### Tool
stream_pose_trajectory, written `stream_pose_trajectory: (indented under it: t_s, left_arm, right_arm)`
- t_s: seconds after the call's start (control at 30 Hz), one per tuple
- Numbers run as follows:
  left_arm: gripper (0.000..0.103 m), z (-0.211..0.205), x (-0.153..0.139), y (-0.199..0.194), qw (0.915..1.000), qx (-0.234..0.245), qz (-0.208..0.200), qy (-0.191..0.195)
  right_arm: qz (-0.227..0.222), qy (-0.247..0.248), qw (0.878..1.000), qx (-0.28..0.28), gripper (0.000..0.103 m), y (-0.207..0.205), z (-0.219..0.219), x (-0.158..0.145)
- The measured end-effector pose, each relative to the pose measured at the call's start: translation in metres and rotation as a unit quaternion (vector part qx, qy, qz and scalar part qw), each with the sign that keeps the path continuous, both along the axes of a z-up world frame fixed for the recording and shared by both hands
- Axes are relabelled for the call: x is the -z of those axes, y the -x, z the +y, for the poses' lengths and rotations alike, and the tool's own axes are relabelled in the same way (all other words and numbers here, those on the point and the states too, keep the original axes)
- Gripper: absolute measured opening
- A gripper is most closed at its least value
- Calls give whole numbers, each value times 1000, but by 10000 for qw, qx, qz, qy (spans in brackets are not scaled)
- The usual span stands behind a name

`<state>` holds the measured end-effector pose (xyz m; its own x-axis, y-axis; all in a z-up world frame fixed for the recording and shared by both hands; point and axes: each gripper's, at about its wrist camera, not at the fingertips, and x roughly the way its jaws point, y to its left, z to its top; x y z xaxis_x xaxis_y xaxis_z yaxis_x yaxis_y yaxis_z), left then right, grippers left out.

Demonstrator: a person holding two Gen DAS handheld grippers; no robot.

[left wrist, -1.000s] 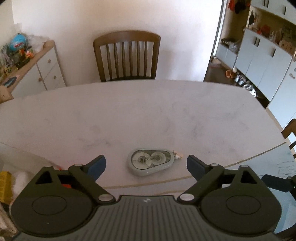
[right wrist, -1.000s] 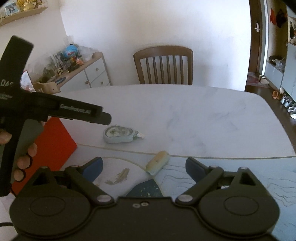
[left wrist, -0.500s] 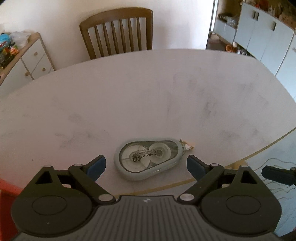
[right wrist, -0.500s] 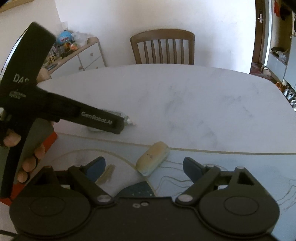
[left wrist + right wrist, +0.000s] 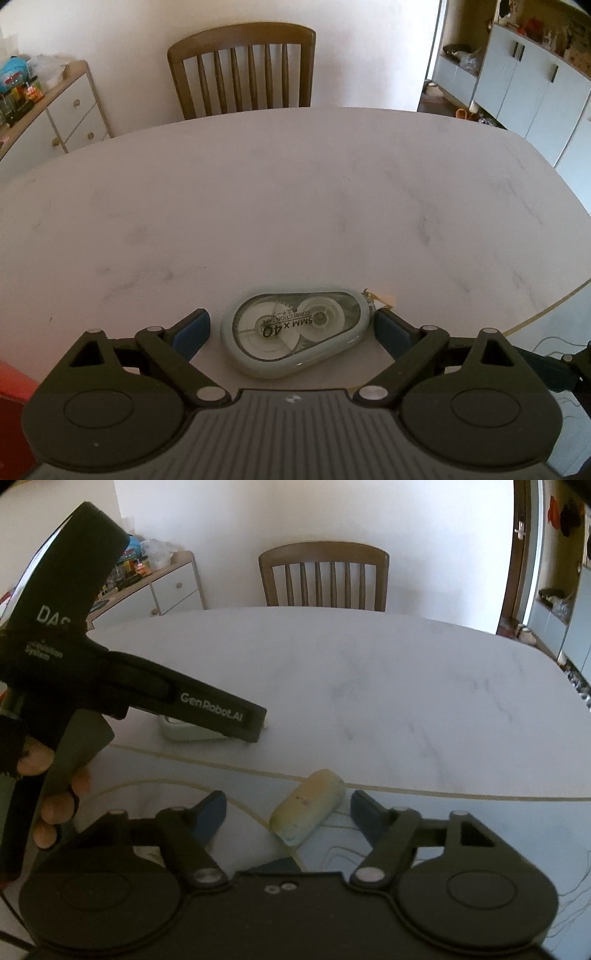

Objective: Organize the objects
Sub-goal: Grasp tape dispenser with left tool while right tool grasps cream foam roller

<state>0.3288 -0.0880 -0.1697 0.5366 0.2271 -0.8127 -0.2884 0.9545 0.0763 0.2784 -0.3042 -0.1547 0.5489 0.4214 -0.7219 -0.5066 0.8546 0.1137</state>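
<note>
A pale green correction tape dispenser (image 5: 295,328) lies flat on the white marble table (image 5: 295,192). My left gripper (image 5: 291,330) is open, its blue pads either side of the dispenser with gaps on both sides. In the right wrist view the dispenser (image 5: 184,731) is mostly hidden behind the left gripper's body (image 5: 207,710). A worn yellowish eraser (image 5: 308,806) lies on the patterned mat. My right gripper (image 5: 288,808) is open, its pads flanking the eraser without touching it.
A wooden chair (image 5: 242,70) stands at the table's far side. A sideboard with clutter (image 5: 44,110) is at far left, cupboards (image 5: 524,88) at right. A red object (image 5: 14,398) sits at the left edge. The gold-rimmed mat (image 5: 443,812) covers the near table.
Both grippers have moved forward and down. The dispenser now sits between the left pads and the eraser between the right pads. Both stay open.
</note>
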Motion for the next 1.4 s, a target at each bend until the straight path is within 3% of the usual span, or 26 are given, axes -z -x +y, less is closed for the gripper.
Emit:
stream_pose_trajectory:
  t_s: [0.07, 0.17, 0.43, 0.87, 1.4]
  left_arm:
    - [96, 0, 3, 3, 10000, 6, -49, -12]
    - [88, -1, 4, 7, 9999, 34, -140, -53]
    - [87, -1, 0, 16, 9998, -32, -188, 41]
    - [87, -25, -22, 62, 9993, 90, -305, 208]
    - [87, -44, -94, 129, 9987, 123, -450, 225]
  right_arm:
    - [-70, 52, 10000, 16, 64, 1, 2, 1]
    - [-136, 124, 9997, 134, 52, -1, 3, 2]
    - [-137, 141, 9995, 240, 19, 0, -3, -1]
    - [-77, 29, 9993, 378, 19, 20, -27, -25]
    - [12, -386, 9985, 391, 19, 70, -44, -83]
